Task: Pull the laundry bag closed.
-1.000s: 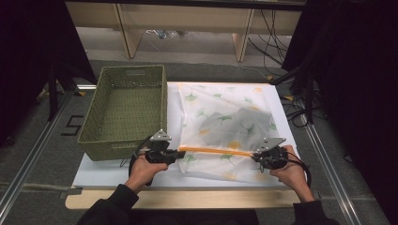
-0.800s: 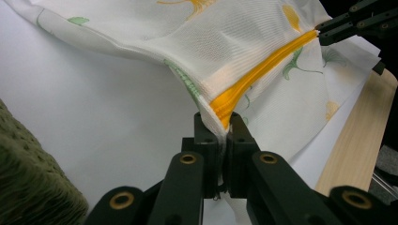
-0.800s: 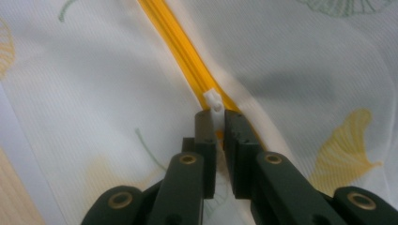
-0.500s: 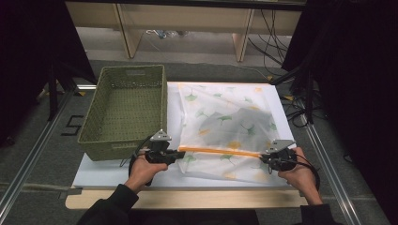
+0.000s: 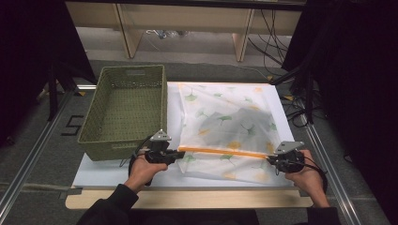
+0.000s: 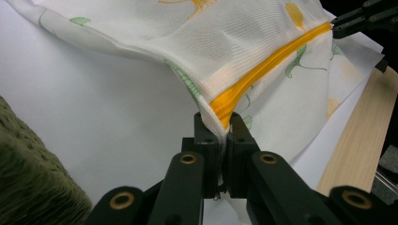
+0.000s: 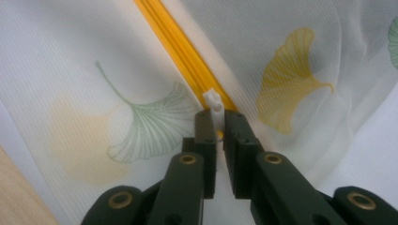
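A white mesh bag (image 5: 225, 117) printed with ginkgo leaves lies on the white board (image 5: 117, 171), with a dark item dimly visible inside it. An orange zipper (image 5: 220, 152) runs across the bag's near part. My left gripper (image 5: 180, 153) is shut on the bag's corner at the zipper's left end (image 6: 219, 126). My right gripper (image 5: 271, 159) is at the zipper's right end, shut on the white zipper pull (image 7: 214, 104). The zipper (image 7: 183, 51) stretches taut between the two grippers. In the left gripper view the right gripper (image 6: 361, 18) sits far off at the top right.
A green woven basket (image 5: 131, 69) stands empty on the left, close beside my left hand. The board rests on a light wooden table edge (image 5: 187, 199). Metal rails run along both sides, and cables lie on the floor at the right.
My right gripper has slid to the right along the zipper with the pull in its jaws. The left gripper has held still on the bag's corner.
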`<action>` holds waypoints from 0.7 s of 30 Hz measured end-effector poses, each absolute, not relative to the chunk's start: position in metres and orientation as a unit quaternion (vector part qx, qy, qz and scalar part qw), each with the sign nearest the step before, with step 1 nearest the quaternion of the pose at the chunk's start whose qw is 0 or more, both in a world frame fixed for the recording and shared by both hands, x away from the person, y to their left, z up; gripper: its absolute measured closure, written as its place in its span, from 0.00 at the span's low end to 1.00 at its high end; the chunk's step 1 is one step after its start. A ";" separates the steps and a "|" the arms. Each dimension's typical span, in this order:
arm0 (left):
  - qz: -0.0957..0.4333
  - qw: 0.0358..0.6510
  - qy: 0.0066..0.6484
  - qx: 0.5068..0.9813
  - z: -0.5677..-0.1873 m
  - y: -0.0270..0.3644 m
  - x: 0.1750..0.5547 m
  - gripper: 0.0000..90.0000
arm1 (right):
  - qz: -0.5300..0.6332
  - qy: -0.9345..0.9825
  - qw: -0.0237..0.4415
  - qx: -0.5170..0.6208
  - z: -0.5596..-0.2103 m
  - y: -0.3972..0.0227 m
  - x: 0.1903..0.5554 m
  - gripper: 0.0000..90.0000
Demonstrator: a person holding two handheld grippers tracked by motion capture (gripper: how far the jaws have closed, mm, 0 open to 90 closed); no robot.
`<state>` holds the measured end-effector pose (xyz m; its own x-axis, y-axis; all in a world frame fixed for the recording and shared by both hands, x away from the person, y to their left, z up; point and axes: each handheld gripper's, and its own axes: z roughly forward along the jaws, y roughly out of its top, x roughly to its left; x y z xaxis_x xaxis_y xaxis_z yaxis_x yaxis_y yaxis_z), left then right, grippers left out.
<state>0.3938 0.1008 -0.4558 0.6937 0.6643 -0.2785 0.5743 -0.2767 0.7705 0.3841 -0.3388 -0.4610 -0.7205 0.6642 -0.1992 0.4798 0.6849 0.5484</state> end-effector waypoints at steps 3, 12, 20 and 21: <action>0.049 0.460 0.389 0.797 -0.456 0.101 0.394 0.95 | 0.237 0.896 0.195 0.322 -0.461 -0.342 0.383 0.95; 0.050 0.458 0.389 0.798 -0.456 0.101 0.394 0.95 | 0.230 0.895 0.203 0.323 -0.461 -0.354 0.382 0.95; 0.051 0.459 0.389 0.797 -0.456 0.101 0.394 0.95 | 0.216 0.894 0.207 0.333 -0.463 -0.363 0.380 0.95; 0.051 0.459 0.390 0.797 -0.456 0.101 0.394 0.95 | 0.216 0.891 0.211 0.338 -0.463 -0.364 0.380 0.95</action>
